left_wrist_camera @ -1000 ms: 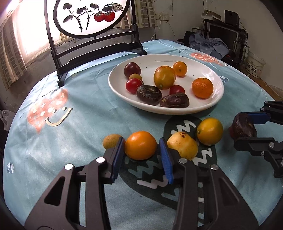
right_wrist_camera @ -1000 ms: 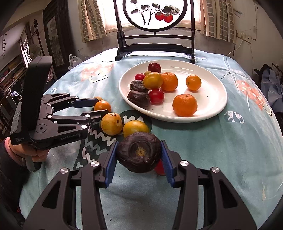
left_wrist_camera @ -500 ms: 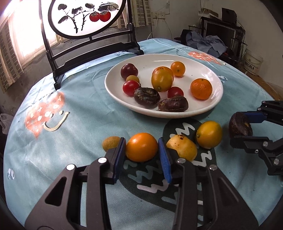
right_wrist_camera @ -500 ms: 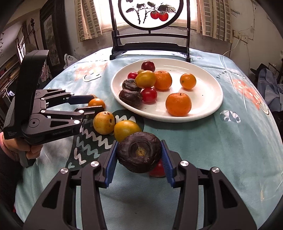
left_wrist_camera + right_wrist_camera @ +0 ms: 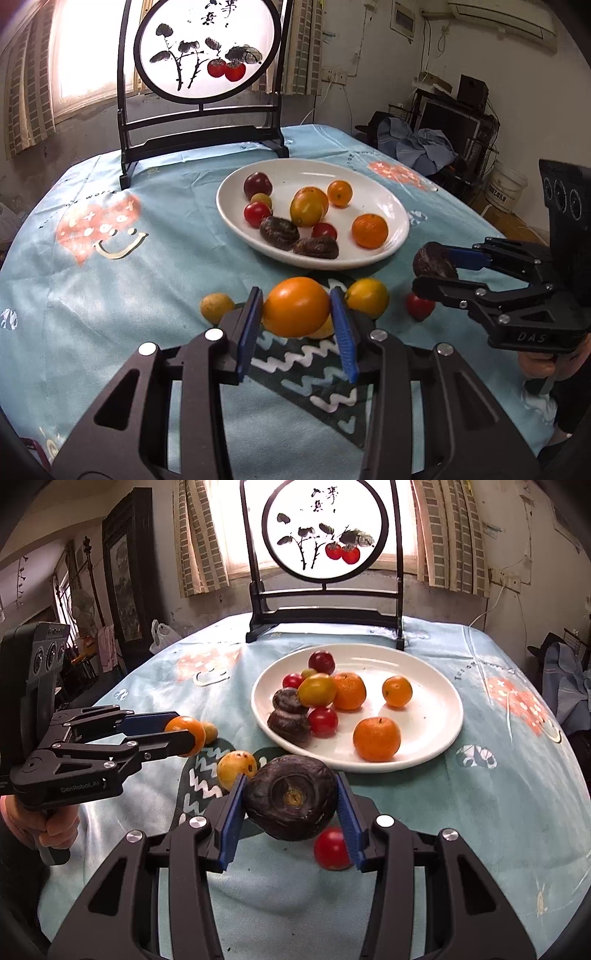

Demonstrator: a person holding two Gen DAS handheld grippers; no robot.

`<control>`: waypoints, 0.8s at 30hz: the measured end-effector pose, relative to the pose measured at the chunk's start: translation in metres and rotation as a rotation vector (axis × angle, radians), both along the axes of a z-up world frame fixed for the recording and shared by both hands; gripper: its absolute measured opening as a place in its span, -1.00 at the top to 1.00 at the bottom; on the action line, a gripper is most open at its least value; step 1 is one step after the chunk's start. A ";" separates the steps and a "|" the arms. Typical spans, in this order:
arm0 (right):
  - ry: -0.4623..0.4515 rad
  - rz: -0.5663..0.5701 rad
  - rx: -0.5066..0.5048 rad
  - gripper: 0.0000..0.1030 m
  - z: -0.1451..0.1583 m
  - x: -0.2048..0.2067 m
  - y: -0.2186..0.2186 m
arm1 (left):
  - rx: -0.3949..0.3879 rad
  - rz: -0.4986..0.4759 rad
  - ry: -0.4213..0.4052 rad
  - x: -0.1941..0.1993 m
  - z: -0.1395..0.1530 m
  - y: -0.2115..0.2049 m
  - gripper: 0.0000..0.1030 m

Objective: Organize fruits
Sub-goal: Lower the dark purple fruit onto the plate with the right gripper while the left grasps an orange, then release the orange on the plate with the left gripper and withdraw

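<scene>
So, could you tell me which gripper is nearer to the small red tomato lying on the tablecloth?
Right. The right gripper, holding a dark fruit, hangs just over the red tomato; the left gripper is off to its left, holding an orange fruit.

tablecloth: pale blue cloth (image 5: 155, 280) on the table, printed with orange-pink hearts bearing white dots and smiles, plus a dark teal patch with white zigzags
plate: plain glossy white round plate (image 5: 395, 210)
fruit on plate: orange mandarins, red cherry tomatoes, one dark maroon plum, wrinkled brown-black fruits
held round fruit: smooth bright orange fruit (image 5: 295, 312)
held wrinkled fruit: dark brown-black fruit (image 5: 291, 797) with a tan centre
loose fruit: shiny red tomato (image 5: 331, 849); yellow speckled fruit (image 5: 236, 769)
grippers: matte black frames, blue jaws, silver screws
screen: round white panel (image 5: 325, 528) in a black frame, painted with black branches and two red fruits
</scene>
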State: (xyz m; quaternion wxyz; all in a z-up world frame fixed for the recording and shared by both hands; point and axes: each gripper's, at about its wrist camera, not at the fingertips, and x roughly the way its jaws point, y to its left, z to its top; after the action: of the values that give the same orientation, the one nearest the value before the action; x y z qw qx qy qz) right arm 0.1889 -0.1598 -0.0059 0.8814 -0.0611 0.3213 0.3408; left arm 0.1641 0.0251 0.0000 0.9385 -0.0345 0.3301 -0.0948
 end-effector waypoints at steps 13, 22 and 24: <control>0.033 -0.218 0.095 0.08 0.001 0.099 -0.026 | -0.011 0.050 0.014 0.124 0.012 -0.032 0.25; -0.010 -0.197 0.054 -0.08 0.007 0.090 -0.029 | -0.141 0.154 0.036 0.107 0.019 -0.010 -0.92; -0.001 -0.188 0.050 -0.08 0.008 0.085 -0.029 | -0.170 0.179 0.057 0.094 0.018 -0.003 -0.93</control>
State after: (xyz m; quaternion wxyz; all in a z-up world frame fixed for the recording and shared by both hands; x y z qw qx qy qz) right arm 0.2735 -0.1889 0.0017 0.9109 -0.0088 0.3166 0.2644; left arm 0.2578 0.0217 0.0180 0.9271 -0.1459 0.3431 -0.0371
